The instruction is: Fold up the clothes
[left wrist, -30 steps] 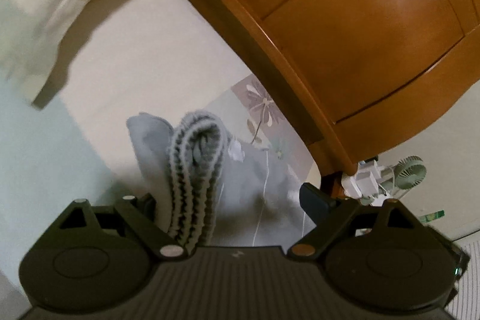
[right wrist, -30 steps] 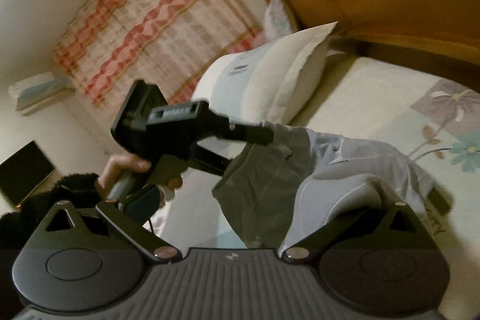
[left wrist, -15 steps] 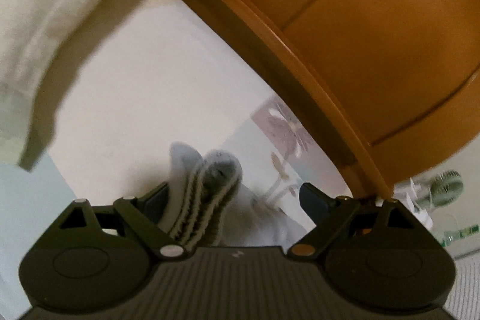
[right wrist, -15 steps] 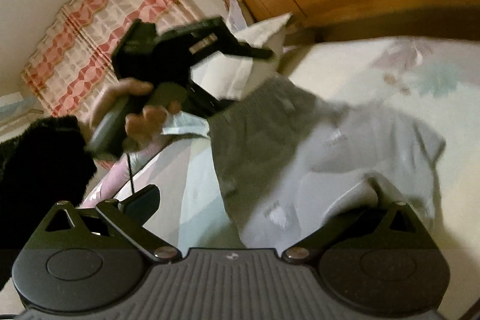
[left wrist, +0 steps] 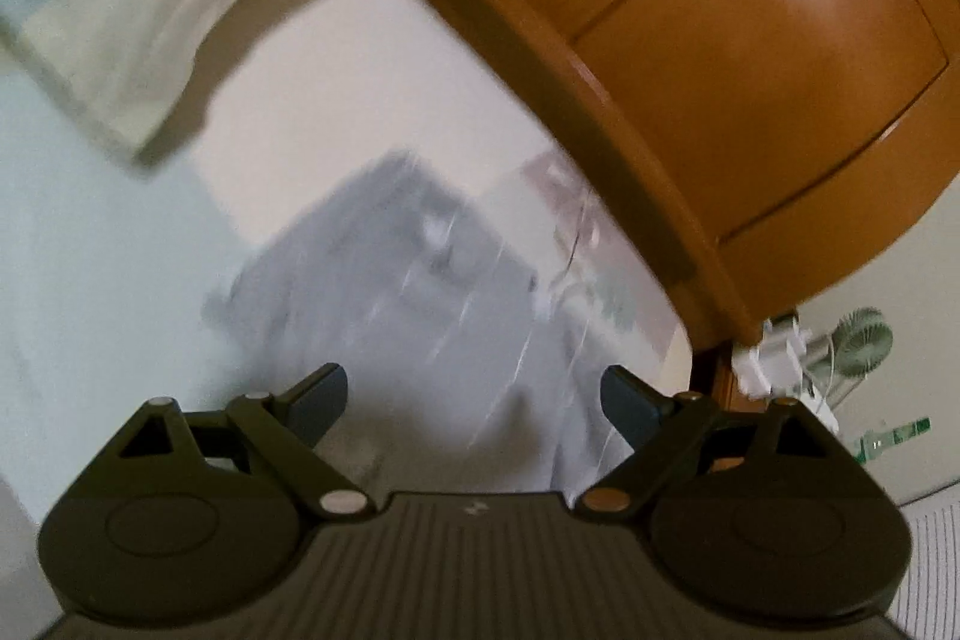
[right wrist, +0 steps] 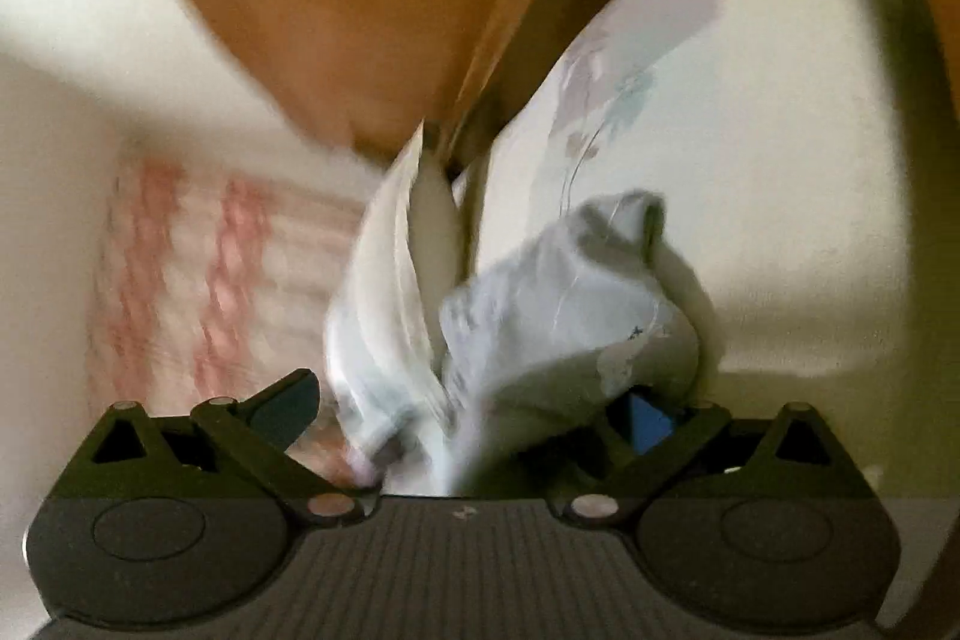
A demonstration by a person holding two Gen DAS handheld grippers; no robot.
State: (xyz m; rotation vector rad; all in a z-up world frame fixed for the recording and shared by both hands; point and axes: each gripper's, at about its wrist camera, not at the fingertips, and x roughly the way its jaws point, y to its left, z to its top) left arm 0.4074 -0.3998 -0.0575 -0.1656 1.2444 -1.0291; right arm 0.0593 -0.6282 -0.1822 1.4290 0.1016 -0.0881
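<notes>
While my left gripper (left wrist: 474, 400) hangs with its jaws spread wide and nothing between them, the grey garment (left wrist: 420, 292) lies blurred on the pale bed sheet (left wrist: 312, 112) just ahead of it, beside the wooden headboard (left wrist: 750, 70) and below the pillow (left wrist: 150, 10). My right gripper (right wrist: 474, 400) also stands wide, with the garment (right wrist: 570, 304) draped over its right finger; I cannot tell whether it is pinched.
</notes>
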